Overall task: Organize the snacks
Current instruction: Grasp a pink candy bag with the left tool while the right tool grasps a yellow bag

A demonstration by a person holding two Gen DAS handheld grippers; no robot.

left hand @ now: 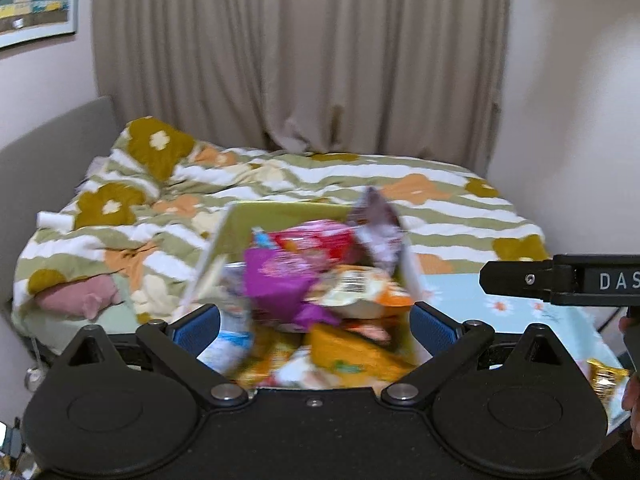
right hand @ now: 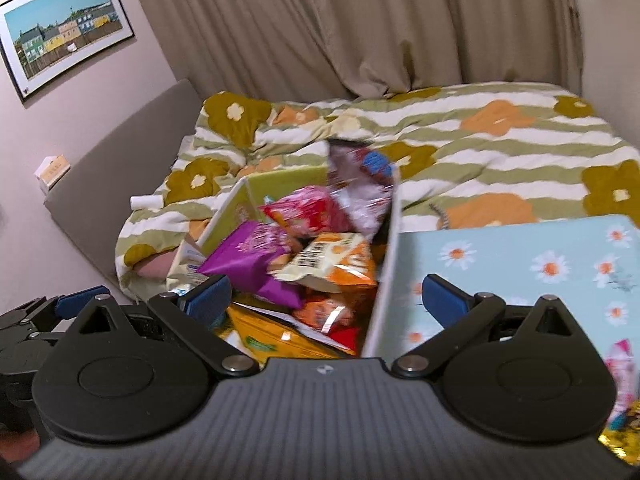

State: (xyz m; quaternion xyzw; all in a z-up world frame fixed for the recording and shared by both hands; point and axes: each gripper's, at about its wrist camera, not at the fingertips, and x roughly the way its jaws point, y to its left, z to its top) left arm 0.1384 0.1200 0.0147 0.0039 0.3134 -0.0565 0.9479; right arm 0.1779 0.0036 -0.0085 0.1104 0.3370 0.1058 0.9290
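Note:
A green-lined box [left hand: 240, 232] [right hand: 276, 184] full of snack bags stands on a table with a daisy cloth. Inside lie a purple bag [left hand: 276, 276] [right hand: 248, 256], a red bag [left hand: 316, 240] [right hand: 304, 212], a white-and-orange bag [left hand: 360, 292] [right hand: 332, 260] and a dark shiny bag [left hand: 380, 228] [right hand: 360, 184] standing at the back. My left gripper [left hand: 316, 324] is open, its blue pads either side of the box's near end. My right gripper [right hand: 326, 296] is open, straddling the box's right wall [right hand: 384, 280]. Neither holds anything. The left view is blurred.
The light-blue daisy tablecloth [right hand: 520, 264] [left hand: 460, 292] lies right of the box. Loose snack packets lie at the table's near right: a gold one [left hand: 604, 376] [right hand: 624, 440] and a pink one [right hand: 620, 368]. A bed with a flowered duvet [left hand: 280, 184] lies behind. The right gripper's arm [left hand: 560, 280] shows in the left view.

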